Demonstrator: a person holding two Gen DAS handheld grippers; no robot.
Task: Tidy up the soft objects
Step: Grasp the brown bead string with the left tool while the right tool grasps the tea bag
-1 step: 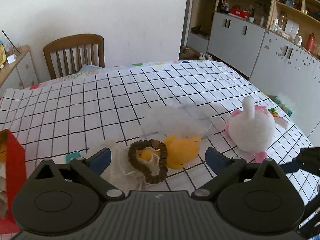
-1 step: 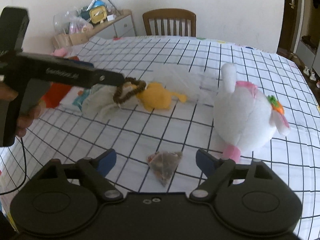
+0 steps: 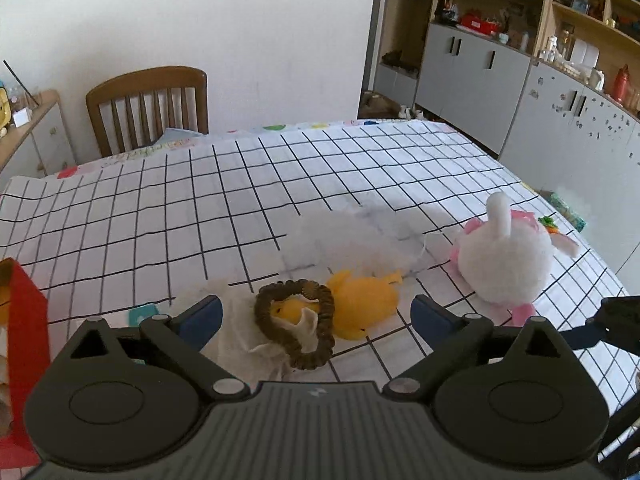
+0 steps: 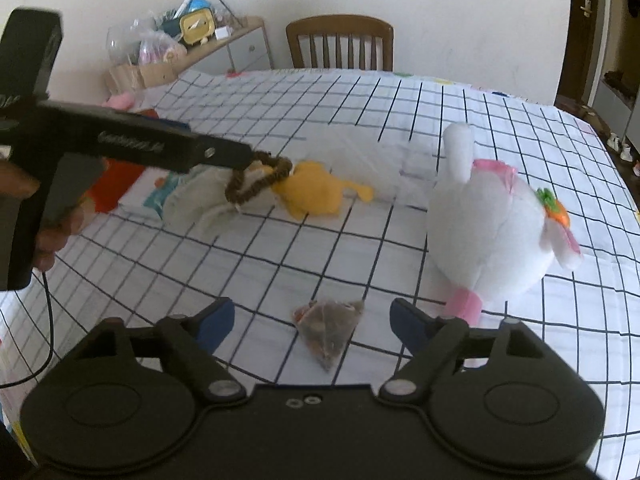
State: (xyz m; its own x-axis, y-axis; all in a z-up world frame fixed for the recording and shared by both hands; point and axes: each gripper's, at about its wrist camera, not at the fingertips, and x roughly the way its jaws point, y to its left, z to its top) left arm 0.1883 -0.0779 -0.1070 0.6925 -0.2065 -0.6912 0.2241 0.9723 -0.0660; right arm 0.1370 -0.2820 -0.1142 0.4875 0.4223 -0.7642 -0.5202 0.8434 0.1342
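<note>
**Obs:** Unchanged against the earlier frames: no toy shifted, no tool displaced. Noted for the left gripper (image 3: 316,312) jaws just widened and now released, spread to either side of a brown braided ring (image 3: 308,360), gripping nothing.

**Check:** And the right?

**Obs:** Logged for the right gripper (image 4: 312,316) jaws just narrowed a little, yet released too, pads clear. Seen between them, flat on the table (image 3: 160,208): a small tea bag (image 4: 330,328), not pinched.

**Check:** Whereabouts of the soft things?

**Obs:** All loose on the checked cloth.
- Ring draped over a cream cloth pouch (image 3: 240,344), touching a yellow plush toy (image 3: 360,304).
- Sheer white mesh (image 3: 344,236) just behind the yellow toy.
- White rabbit plush (image 3: 504,264) well to the right, on its side.

From the right wrist view, left tool tip directly over the ring; contact impossible to tell.

**Check:** Progress?

**Obs:** Judged early. Nothing visibly grouped or stowed. Red box (image 3: 24,320) at the left edge, contents mostly out of view. Left to do, probably: ring, pouch, yellow toy, mesh, rabbit, tea bag. Likely step in hand: approach to the ring or pouch with the left tool.
</note>
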